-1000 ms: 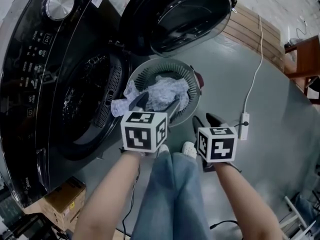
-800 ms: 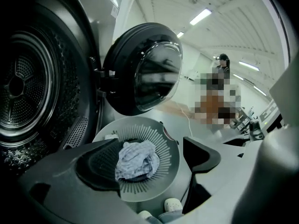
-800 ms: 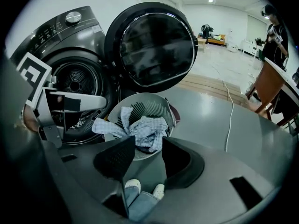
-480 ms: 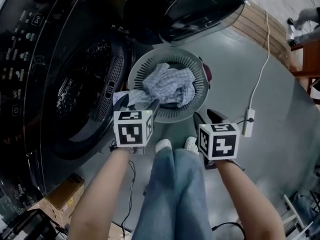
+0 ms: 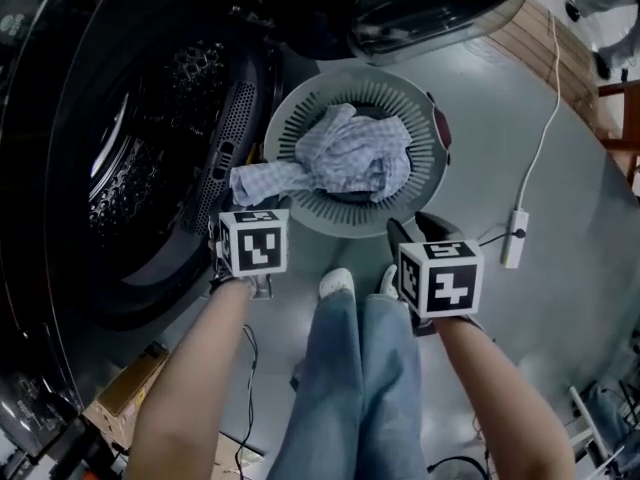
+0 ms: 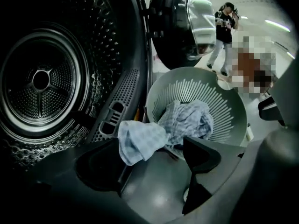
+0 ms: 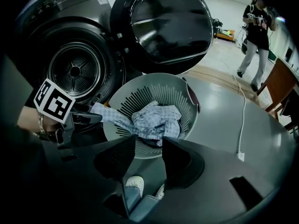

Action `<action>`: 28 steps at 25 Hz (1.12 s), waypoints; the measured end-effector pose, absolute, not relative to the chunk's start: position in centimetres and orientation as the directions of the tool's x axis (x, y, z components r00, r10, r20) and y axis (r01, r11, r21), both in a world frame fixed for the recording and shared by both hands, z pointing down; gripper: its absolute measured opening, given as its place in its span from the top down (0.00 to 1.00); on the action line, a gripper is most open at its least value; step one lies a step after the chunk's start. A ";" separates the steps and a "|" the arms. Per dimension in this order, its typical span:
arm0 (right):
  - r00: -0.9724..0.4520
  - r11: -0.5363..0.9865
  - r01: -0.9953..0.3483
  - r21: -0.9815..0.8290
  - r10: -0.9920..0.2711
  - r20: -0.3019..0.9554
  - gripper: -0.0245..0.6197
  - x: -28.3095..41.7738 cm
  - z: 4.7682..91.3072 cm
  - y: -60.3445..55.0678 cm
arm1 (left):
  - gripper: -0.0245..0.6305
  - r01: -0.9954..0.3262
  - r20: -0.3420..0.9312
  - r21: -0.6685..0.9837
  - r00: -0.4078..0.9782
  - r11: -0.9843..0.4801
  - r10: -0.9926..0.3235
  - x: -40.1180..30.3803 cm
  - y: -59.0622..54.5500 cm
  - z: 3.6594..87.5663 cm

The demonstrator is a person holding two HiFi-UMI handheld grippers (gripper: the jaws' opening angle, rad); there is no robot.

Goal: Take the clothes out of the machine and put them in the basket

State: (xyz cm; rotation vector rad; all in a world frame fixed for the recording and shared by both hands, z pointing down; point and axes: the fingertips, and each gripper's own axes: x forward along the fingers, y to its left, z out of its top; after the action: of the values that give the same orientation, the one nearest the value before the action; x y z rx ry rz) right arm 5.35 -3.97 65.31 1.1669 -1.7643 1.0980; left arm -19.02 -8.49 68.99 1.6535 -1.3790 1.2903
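- Left tool [image 6: 154, 166]: released, jaws wide apart, nothing pressed between them. It points steeply down beside the machine's [image 5: 130, 168] open drum mouth.
- Right tool [image 7: 149, 155]: released, with a narrower gap. Only my shoes and the floor [image 5: 560, 168] show through it.
- Clothes [image 5: 350, 153]: a pale checked bundle lies in the basket [image 5: 345, 226]. One end hangs over the rim on the machine side, just beyond my left tool and apart from its pads.
- The basket sits on the floor between the drum mouth and the swung-open door [image 5: 430, 8].
- I see no garment in the part of the drum in view.
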 end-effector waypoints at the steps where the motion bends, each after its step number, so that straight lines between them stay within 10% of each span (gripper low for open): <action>1: -0.316 0.223 -0.941 -0.255 -0.306 0.898 0.68 5.0 65.7 -3.9 | 0.34 -0.961 0.937 -0.126 -0.034 -0.247 -0.347 -19.7 -8.4 69.6; 6: -0.324 0.229 -0.937 -0.262 -0.298 0.898 0.68 4.4 67.6 -3.8 | 0.42 -0.980 0.941 -0.037 0.031 -0.196 -0.337 -19.8 -8.4 71.8; 8: -0.323 0.225 -0.938 -0.264 -0.291 0.901 0.68 4.4 68.1 -3.7 | 0.95 -0.988 0.933 0.014 0.068 -0.154 -0.352 -19.4 -8.6 71.3; 28: -0.300 0.211 -0.948 -0.237 -0.347 0.889 0.69 8.6 58.3 -3.8 | 0.95 -0.901 0.756 0.376 0.434 -0.218 -0.491 -3.5 -11.0 56.9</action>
State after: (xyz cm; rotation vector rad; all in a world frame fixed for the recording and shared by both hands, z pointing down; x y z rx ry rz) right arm 8.55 -3.82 58.29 1.2102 -1.7776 1.0758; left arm -3.54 -11.02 56.95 1.8605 -1.1834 0.6255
